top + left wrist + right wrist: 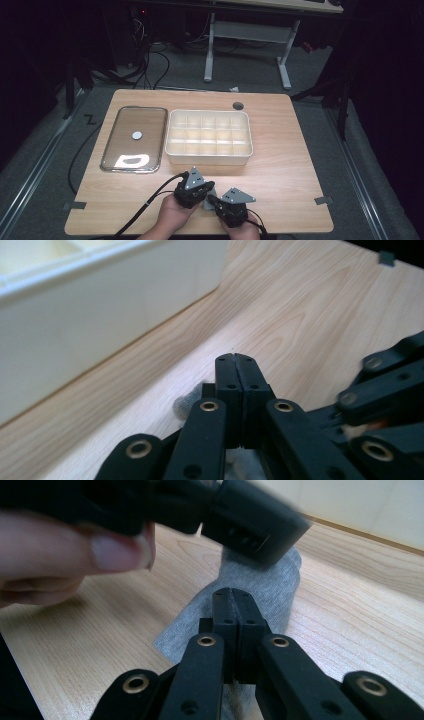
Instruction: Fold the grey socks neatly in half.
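On the light wooden table [280,150], just in front of the white plastic compartment box [208,137], both the left gripper [235,360] and the right gripper [233,596] have their fingers pinched closed on a small grey knitted cloth [260,587].

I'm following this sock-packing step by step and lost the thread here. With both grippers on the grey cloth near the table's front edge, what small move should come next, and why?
Probably lift the grey cloth a little off the table, both grippers together. The left gripper and right gripper look shut on it, and the divided box waits just beyond.
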`<control>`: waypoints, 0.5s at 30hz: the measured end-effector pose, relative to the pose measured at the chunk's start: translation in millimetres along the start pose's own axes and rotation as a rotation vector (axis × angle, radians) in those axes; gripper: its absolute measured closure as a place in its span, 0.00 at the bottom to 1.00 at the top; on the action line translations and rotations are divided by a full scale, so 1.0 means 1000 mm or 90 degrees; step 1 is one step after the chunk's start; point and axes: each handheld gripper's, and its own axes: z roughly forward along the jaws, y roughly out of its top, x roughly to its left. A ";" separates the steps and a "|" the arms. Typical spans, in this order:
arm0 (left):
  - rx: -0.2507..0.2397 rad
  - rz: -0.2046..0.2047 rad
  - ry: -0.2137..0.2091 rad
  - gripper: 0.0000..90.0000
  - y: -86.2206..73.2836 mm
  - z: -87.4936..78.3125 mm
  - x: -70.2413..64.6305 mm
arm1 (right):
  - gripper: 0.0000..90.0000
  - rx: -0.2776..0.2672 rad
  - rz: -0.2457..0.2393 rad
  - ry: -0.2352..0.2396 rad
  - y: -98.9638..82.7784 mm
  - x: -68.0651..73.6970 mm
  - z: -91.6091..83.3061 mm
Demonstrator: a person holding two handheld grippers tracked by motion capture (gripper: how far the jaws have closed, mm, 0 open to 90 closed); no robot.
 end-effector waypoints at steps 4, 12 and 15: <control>0.003 -0.016 0.001 1.00 -0.014 0.003 0.007 | 1.00 0.002 0.006 0.001 0.001 0.000 -0.002; -0.005 0.005 0.003 1.00 -0.019 0.004 0.007 | 1.00 0.007 -0.034 0.034 0.001 0.015 -0.010; -0.009 0.008 0.001 1.00 -0.021 0.004 0.008 | 1.00 0.028 -0.023 0.038 -0.003 0.013 -0.004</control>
